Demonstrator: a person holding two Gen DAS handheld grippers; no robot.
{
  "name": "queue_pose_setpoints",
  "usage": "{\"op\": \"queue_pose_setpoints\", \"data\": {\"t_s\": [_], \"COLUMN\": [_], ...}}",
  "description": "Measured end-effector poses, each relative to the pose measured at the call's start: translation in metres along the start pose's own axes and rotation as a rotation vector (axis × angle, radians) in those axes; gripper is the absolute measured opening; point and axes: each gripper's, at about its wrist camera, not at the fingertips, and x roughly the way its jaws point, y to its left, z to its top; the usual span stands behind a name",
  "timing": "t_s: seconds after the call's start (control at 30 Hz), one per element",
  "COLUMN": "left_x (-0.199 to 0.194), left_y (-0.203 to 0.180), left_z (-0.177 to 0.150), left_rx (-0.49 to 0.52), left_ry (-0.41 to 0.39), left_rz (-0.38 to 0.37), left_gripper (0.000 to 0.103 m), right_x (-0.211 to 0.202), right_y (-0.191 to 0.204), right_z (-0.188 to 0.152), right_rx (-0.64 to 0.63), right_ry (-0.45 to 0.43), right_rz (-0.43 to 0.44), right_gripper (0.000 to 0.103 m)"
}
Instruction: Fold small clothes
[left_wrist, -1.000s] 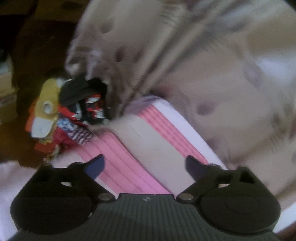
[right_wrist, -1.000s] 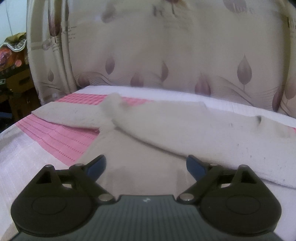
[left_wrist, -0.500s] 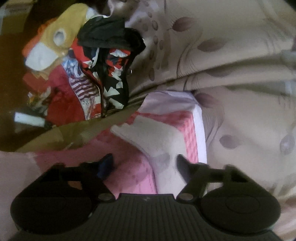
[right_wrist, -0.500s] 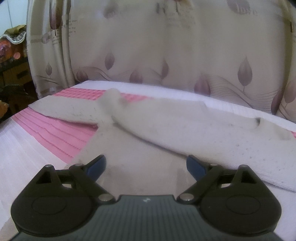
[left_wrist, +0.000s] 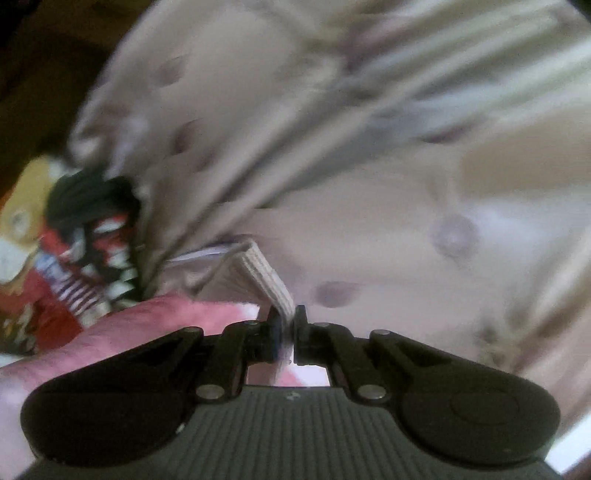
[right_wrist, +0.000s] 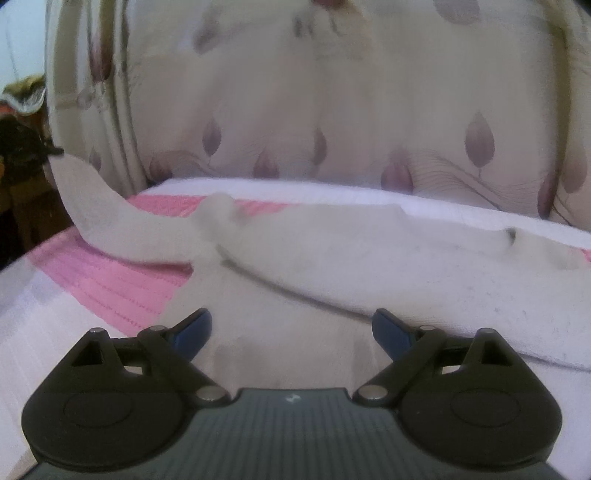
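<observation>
The cream garment (right_wrist: 332, 266) lay spread across a pink-and-white cloth (right_wrist: 122, 284) on what looked like a bed (right_wrist: 44, 325), though the base itself could not be made out, and it was flattened out so that its parts could be turned over one another. Behind it hung a leaf-printed curtain (right_wrist: 369, 122), which took no part in the work. Off the far left end, in the left wrist view, a heap of coloured clothes (left_wrist: 62, 258) sat apart, probably waiting its turn. The garment's right sleeve (right_wrist: 461, 280) rested across the body, seemingly already folded in, while the left sleeve (right_wrist: 96, 206) rose off the cloth toward the upper left. That lift came from the left gripper (left_wrist: 286, 325), whose jaws had just been closing and now pinched the ribbed cuff (left_wrist: 266, 280) between them; holding it by the cuff gave control of the whole sleeve so it could be carried over the body. The right gripper (right_wrist: 291, 328) hovered low over the garment's near hem with its jaws wide and nothing between them, likely poised to steady the fabric or take the hem next. The left wrist view was heavily blurred, so finer detail around the cuff could not be told.
</observation>
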Motion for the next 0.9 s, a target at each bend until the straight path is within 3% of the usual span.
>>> {"op": "queue_pose_setpoints", "data": {"t_s": [0.2, 0.33, 0.47, 0.67, 0.9], "left_x": [-0.012, -0.007, 0.006, 0.042, 0.094], "left_y": [-0.122, -0.189, -0.247, -0.308, -0.324], "left_z": [-0.04, -0.083, -0.137, -0.233, -0.348], "left_rx": [0.169, 0.216, 0.255, 0.311, 0.349], "left_ry": [0.009, 0.081, 0.166, 0.315, 0.488], "left_rz": [-0.115, -0.198, -0.28, -0.35, -0.347], "left_gripper": [0.005, 0.005, 0.005, 0.005, 0.005], "right_x": [-0.009, -0.034, -0.063, -0.114, -0.147], "right_y": [-0.035, -0.059, -0.077, -0.124, -0.185], "right_z": [0.002, -0.003, -0.01, -0.026, -0.054], "right_rx": [0.213, 0.376, 0.428, 0.5, 0.584], "right_ry": [-0.058, -0.107, -0.106, -0.155, -0.189], "right_rz": [0.042, 0.091, 0.108, 0.101, 0.024], "right_gripper": [0.095, 0.095, 0.095, 0.095, 0.095]}}
